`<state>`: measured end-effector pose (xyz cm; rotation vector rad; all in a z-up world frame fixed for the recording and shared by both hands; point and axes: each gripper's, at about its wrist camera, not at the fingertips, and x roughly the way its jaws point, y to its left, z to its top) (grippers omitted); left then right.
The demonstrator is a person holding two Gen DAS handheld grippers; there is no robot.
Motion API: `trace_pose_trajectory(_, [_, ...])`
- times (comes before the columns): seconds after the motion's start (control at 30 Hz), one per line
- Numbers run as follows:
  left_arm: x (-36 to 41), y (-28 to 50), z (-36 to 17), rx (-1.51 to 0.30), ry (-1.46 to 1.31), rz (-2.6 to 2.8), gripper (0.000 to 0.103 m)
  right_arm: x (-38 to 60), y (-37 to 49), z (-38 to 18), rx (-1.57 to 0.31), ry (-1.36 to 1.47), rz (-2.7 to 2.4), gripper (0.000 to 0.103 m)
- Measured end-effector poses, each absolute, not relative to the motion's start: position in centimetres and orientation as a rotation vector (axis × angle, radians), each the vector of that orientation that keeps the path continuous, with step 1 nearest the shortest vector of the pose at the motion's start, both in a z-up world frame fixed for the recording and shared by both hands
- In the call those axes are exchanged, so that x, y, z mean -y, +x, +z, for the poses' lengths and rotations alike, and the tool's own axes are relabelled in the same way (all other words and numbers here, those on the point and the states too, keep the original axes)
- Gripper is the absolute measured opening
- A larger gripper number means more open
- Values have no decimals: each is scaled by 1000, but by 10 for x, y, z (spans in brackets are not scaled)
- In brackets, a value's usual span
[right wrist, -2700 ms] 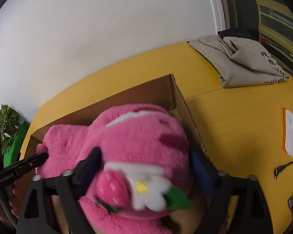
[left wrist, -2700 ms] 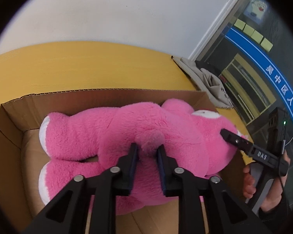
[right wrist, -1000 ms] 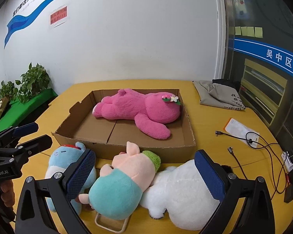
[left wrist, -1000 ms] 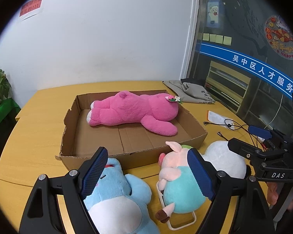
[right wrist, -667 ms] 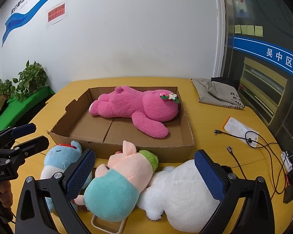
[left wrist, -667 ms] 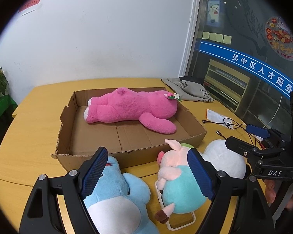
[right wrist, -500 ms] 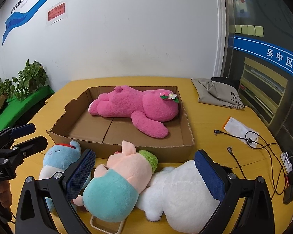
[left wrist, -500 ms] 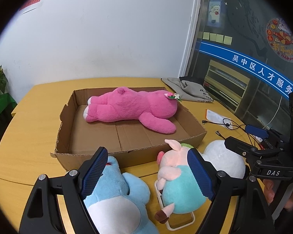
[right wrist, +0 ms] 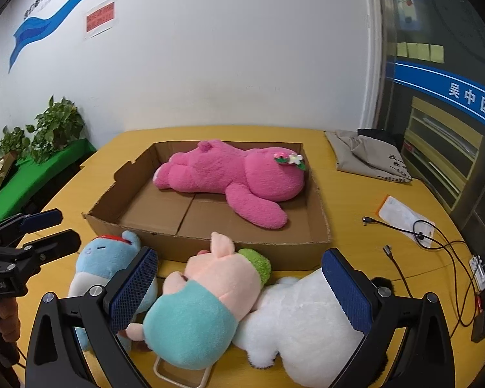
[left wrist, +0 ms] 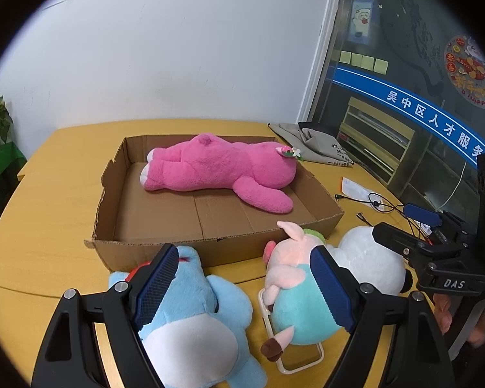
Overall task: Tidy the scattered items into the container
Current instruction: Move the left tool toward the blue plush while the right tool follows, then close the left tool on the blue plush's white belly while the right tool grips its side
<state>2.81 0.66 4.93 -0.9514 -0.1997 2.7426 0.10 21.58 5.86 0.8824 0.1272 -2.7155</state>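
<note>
Cardboard box (left wrist: pixel 320 223) sits mid-worktop (left wrist: pixel 45 226) and we see one item in it so far: pink plush (left wrist: pixel 216 168), lying on its side along the far wall.

Left gripper (left wrist: pixel 245 278): jaws wide apart, nothing between the pads. It hovers over the near row of toys. Blue plush (left wrist: pixel 190 310) is under its left finger, pig plush (left wrist: pixel 291 291) under its right.

Right gripper (right wrist: pixel 239 284): also spread wide, holding nothing. Pig plush (right wrist: pixel 203 304) and white plush (right wrist: pixel 294 320) lie below it, touching each other.

All three toys are on the worktop just outside the box's near wall. A white-rimmed frame (left wrist: pixel 294 362) pokes out from under the pig; we can't tell what it is.

Further right: cables (right wrist: pixel 414 236) and a white packet (right wrist: pixel 401 213). Folded grey cloth (right wrist: pixel 368 158) at the far right corner. Potted plants (right wrist: pixel 48 132) off to the left by the wall.
</note>
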Motion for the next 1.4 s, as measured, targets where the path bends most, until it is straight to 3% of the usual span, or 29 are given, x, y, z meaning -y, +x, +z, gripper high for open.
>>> trace_pose_trajectory(0.5, [52,39,-5,350,-1198,2634,83,-129,55,8,-246,840,-2226,103])
trace_pose_trajectory(0.77, [63,50,-33,266,-1206,2389,83,-79,86,-15,-562,626,-1977,103])
trace_pose_trajectory(1.03, [57,39,-57,235,-1278,2294,83,-51,64,-47,-966,615,-1841,103])
trace_pose_trajectory(1.23, [61,33,-66,262,-1272,2262,83,-35,31,-85,-1135,731,-1709,100])
trace_pose_trajectory(1.4, [61,33,-70,265,-1263,2265,79,-27,22,-100,-1108,826,-1679,95])
